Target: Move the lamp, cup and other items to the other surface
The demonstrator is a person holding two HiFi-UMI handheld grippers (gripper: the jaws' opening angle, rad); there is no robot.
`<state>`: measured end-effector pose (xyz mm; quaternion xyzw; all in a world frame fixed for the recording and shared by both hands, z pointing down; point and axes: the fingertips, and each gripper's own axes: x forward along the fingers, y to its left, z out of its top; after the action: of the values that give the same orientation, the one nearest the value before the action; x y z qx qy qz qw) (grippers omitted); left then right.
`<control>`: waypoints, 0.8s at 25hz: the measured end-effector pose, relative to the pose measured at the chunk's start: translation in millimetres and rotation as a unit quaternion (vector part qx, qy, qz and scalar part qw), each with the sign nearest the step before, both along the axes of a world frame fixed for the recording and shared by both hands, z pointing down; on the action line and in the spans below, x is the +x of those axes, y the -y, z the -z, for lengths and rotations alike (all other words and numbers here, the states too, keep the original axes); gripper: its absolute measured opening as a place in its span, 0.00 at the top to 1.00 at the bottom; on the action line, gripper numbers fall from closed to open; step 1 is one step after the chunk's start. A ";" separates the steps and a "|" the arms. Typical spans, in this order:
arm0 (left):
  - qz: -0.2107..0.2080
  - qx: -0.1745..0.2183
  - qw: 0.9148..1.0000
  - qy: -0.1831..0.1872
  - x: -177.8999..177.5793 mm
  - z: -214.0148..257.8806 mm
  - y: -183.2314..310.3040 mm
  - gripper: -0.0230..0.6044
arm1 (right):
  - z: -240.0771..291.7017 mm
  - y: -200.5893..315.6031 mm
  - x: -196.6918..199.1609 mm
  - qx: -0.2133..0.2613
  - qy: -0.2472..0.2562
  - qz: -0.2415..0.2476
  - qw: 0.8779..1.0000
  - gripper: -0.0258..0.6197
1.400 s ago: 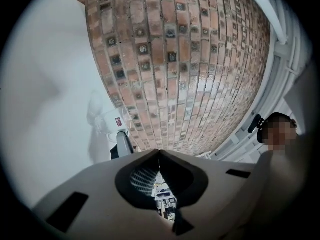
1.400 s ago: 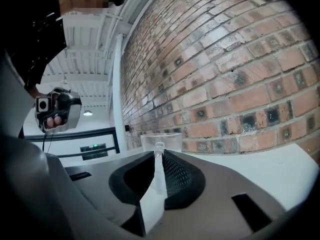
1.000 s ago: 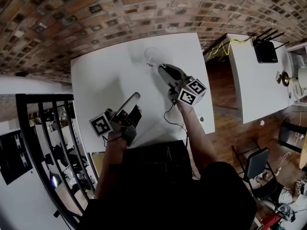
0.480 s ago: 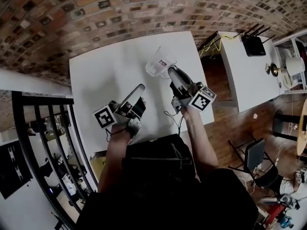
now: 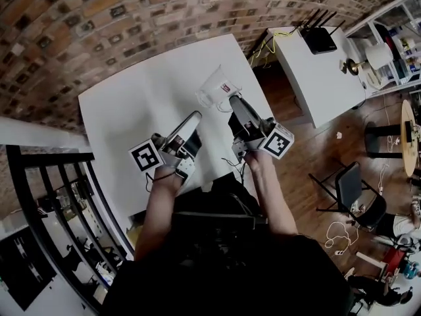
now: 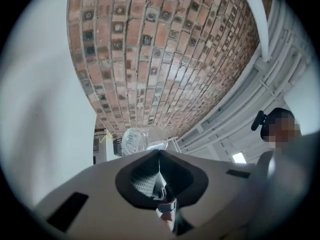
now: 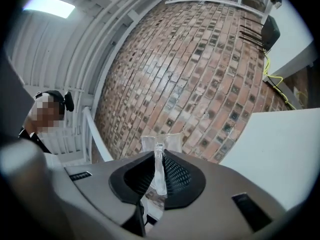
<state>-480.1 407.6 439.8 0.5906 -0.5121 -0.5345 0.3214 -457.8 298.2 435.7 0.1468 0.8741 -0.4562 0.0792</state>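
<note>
White table point(image 5: 125, 110) against brick wall point(image 5: 99, 18)

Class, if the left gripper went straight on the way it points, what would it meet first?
Probably the clear cup held by the right gripper, just beyond the tips of the left gripper; depth is unclear, so it might slip past to the brick wall.

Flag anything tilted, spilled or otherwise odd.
The clear cup hangs tipped sideways above the white table, pinched by a thin clear edge in the right gripper. No spill shows.
</note>
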 end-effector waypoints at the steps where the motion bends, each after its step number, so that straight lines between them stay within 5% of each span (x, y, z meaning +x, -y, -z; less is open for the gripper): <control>1: -0.006 0.001 1.000 -0.001 4.3 0.2 0.8 0.94 | 0.8 0.6 7.0 -0.007 0.002 -0.008 1.000 0.88; 15: -0.065 0.006 0.998 0.025 63.8 18.8 53.5 0.94 | 29.5 46.5 92.6 -0.050 0.050 -0.070 0.995 0.88; 20: -0.094 0.003 0.995 0.037 119.1 22.1 100.8 0.94 | 29.0 87.2 153.0 -0.060 0.063 -0.095 0.992 0.88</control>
<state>-361.0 306.8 417.7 0.6561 -0.4646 -0.4813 0.3494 -304.8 211.1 406.6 0.0869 0.8483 -0.4882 0.1860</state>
